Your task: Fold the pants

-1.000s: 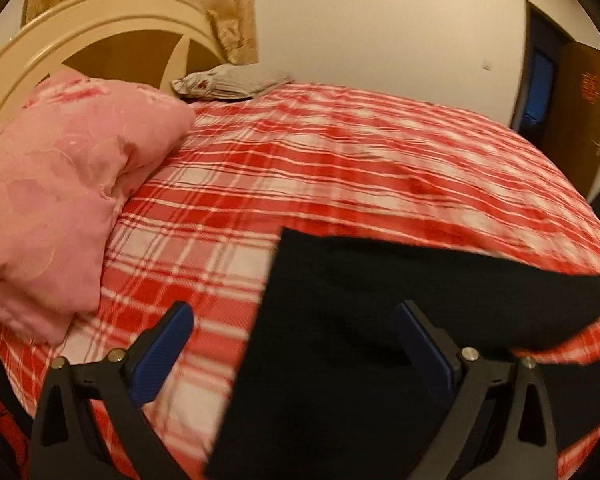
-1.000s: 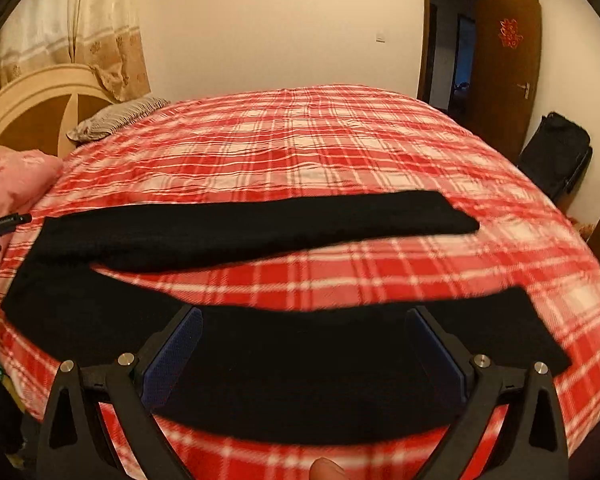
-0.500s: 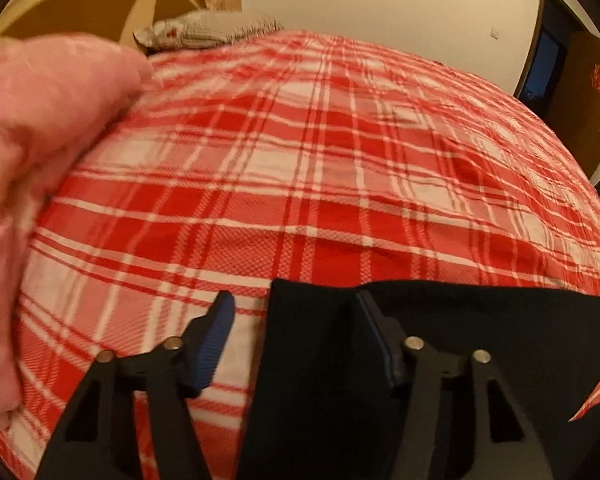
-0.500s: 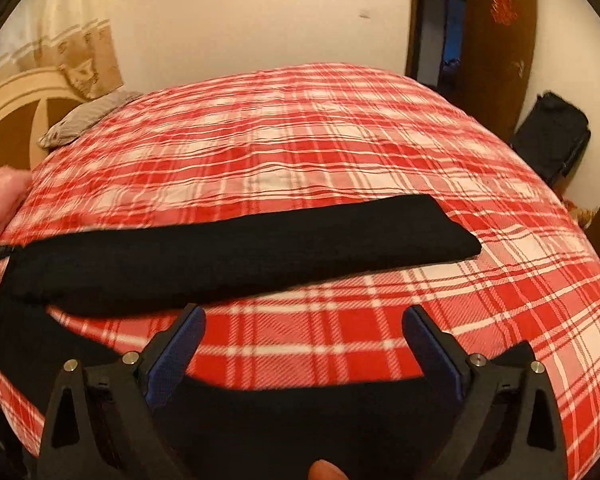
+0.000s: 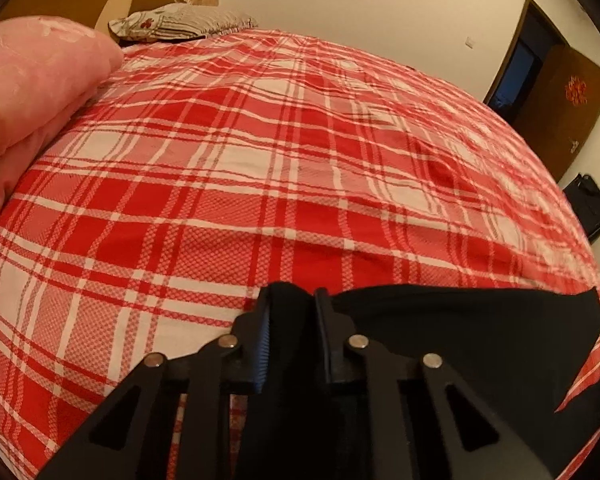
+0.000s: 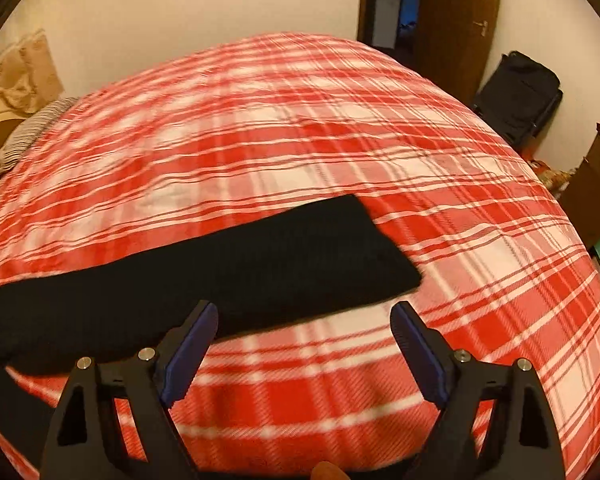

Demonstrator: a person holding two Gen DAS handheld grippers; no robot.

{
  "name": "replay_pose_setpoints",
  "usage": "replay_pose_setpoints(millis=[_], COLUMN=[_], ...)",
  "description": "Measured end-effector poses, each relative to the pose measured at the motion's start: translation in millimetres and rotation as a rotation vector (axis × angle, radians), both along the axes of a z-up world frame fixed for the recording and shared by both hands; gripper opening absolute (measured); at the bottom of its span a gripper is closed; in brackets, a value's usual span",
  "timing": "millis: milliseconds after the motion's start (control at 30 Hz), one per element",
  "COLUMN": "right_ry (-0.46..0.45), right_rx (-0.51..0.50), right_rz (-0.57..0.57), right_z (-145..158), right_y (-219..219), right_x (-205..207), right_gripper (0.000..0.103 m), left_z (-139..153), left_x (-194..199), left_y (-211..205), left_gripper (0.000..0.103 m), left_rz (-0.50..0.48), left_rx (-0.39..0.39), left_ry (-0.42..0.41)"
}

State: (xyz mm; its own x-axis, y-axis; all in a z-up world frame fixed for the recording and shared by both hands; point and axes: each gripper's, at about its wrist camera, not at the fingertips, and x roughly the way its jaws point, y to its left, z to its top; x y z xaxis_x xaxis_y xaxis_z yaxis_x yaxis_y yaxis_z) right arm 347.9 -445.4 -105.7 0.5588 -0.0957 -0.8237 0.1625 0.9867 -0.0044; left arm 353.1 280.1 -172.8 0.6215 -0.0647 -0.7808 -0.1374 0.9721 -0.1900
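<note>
Red-and-white plaid bed (image 5: pixel 260 168), pink quilt (image 5: pixel 32 92) by the headboard, black pants (image 6: pixel 220 268) stretched across the near edge, left gripper (image 5: pixel 290 312) clenched on their corner, right gripper (image 6: pixel 304 344) spread wide above, brown door (image 6: pixel 456 20) ajar.

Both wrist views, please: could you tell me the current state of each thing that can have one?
Left hand-held gripper: shut on the black fabric pants.
Right hand-held gripper: open, holding nothing.
Black fabric pants: one leg lying flat on the red-and-white plaid bedspread, corner pinched at the left.
Brown wooden door: open.
Pink quilted duvet: bunched up by the headboard.
</note>
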Motion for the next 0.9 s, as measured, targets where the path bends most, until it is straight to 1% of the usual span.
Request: replay_pose_setpoints(millis=[33,100,167,200,300,400,500,667,700,733,767,800,833,867,900], right_ry=[0.010,0.030,0.027,0.028,0.045,0.079,0.084,0.127,0.133,0.140,0.145,0.137,0.131,0.123,0.113], right_rx=[-0.006,-0.010,-0.001,0.017,0.066,0.076,0.086,0.121,0.131,0.138,0.121,0.086,0.089,0.117,0.120], right_rz=[-0.007,-0.032,-0.058,-0.071,-0.089,-0.070,-0.059,-0.031,-0.023,-0.014,-0.005,0.007,0.024,0.037,0.042], right_z=[-2,-5,-7,-9,-17,-28,-36,-56,-59,-61,-62,-62,-61,-59,-56], right_y=[-5,-21,-34,-43,-58,-63,-67,-71,-70,-70,-67,-64,-62,-62,-60], right_x=[5,19,29,36,56,79,97,122,124,124,125,124,124,122,120], right_gripper=[0.089,0.089,0.089,0.089,0.089,0.089,0.089,0.089,0.081,0.058,0.049,0.031,0.021,0.013,0.012], left_z=[-1,-2,-2,-2,-2,-3,-5,-6,-6,-6,-5,-5,-4,-4,-4], left_x=[0,0,1,2,1,1,2,2,2,2,2,1,1,1,1], left_y=[-1,-1,-2,-3,-9,-12,-12,-10,-11,-10,-8,-8,-7,-7,-9], left_gripper=[0.030,0.033,0.034,0.033,0.015,0.014,0.013,0.014,0.016,0.023,0.025,0.027,0.028,0.028,0.027], left_rz=[0.006,0.018,0.017,0.011,-0.046,-0.053,-0.054,-0.052,-0.046,-0.033,-0.014,-0.007,0.000,-0.001,-0.014], left_rx=[0.018,0.022,0.028,0.036,0.048,0.069,0.064,0.058,0.063,0.068,0.072,0.071,0.067,0.066,0.074], left_ry=[0.001,-0.007,-0.007,-0.009,-0.022,-0.029,-0.024,-0.022,-0.022,-0.021,-0.022,-0.022,-0.026,-0.028,-0.024])
